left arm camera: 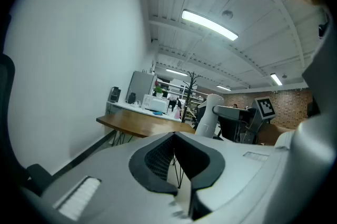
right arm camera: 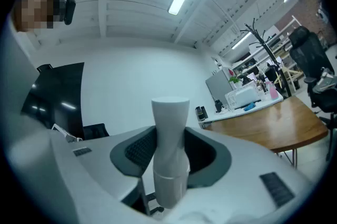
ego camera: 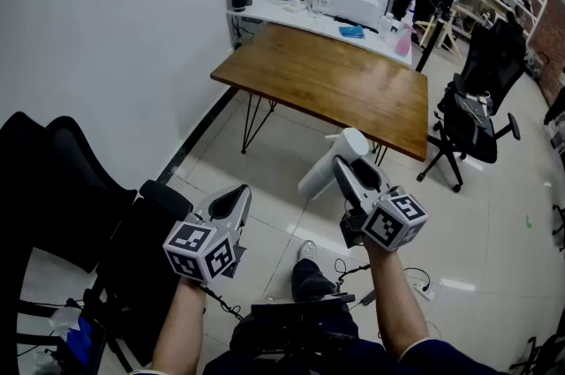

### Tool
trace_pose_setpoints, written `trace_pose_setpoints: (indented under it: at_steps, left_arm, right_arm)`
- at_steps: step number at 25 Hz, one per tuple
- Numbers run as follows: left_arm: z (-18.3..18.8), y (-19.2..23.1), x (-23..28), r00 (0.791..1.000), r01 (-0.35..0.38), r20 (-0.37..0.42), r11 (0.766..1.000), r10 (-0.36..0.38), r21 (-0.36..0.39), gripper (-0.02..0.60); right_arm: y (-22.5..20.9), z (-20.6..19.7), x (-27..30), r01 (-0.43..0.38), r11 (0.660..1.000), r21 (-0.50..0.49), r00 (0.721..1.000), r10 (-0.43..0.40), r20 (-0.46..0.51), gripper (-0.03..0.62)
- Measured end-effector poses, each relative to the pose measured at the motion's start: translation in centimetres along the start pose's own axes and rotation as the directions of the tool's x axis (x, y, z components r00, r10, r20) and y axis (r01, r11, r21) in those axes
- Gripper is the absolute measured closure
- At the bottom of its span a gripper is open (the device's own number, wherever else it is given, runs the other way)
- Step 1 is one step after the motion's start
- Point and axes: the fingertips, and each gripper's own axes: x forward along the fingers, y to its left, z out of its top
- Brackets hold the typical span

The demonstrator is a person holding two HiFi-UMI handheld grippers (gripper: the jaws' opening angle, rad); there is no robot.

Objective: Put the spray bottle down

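1. Clearly the wooden table [ego camera: 344,86] is the likely surface to aim for. It stands ahead of the right gripper [ego camera: 351,175] and well apart from it, and its near side is bare. The load probably has to be carried forward before anything is lowered.
2. Between that gripper's jaws sits the white spray bottle [right arm camera: 170,133], up in the air over the floor tiles [ego camera: 494,223]. In the head view it lies tilted across the jaw tips, not upright.
3. Its dark pads [right arm camera: 138,152] are clamped on the bottle's narrow part, one on each side. That grip looks secure enough to turn the bottle. A good set-down would bring its base to face down first, then lower it until the base rests flat.
4. Only then should the jaws part, and only a little. The tool can then draw straight back along its own line, so that neither pad drags the bottle over.
5. Left of the loaded tool hangs the left gripper [ego camera: 234,198], its jaws together with nothing between them. It is best held clear of the path.
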Motion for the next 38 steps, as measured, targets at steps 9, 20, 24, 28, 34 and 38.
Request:
trace_pose_setpoints:
  at_steps: [9,20,24,28,34,38]
  left_arm:
    - [2.0,3.6,8.9,1.0,-0.012,-0.018,1.0,0.012,0.009,0.572]
    - [7.5,6.3,22.2,0.998,-0.056,-0.009,0.998,0.056,0.021,0.572]
    - [9.0,7.0,25.5,0.999,-0.048,-0.009,0.998,0.049,0.037,0.572]
    - [10.4,8.4,28.8,0.999,-0.036,-0.009,0.998,0.036,0.052,0.572]
    - [11.8,12.4,35.3,0.999,0.043,-0.013,0.998,-0.042,0.046,0.572]
    - [13.0,16.0,39.3,0.995,0.097,-0.028,0.995,-0.096,0.034,0.572]
  right_arm:
    - [-6.9,1.3,7.3,-0.028,0.999,0.025,1.0,0.027,0.007,0.424]
    - [-16.5,5.2,16.1,-0.092,0.995,0.042,0.996,0.092,-0.006,0.424]
    - [-18.8,5.6,18.5,-0.101,0.994,0.051,0.995,0.101,-0.005,0.424]
    - [-20.7,6.1,21.0,-0.09,0.994,0.062,0.996,0.091,-0.005,0.424]
    - [-23.9,6.7,25.8,-0.024,0.999,0.036,1.0,0.025,-0.012,0.424]
    - [-25.8,6.9,30.0,0.033,0.999,0.027,0.999,-0.032,-0.02,0.424]
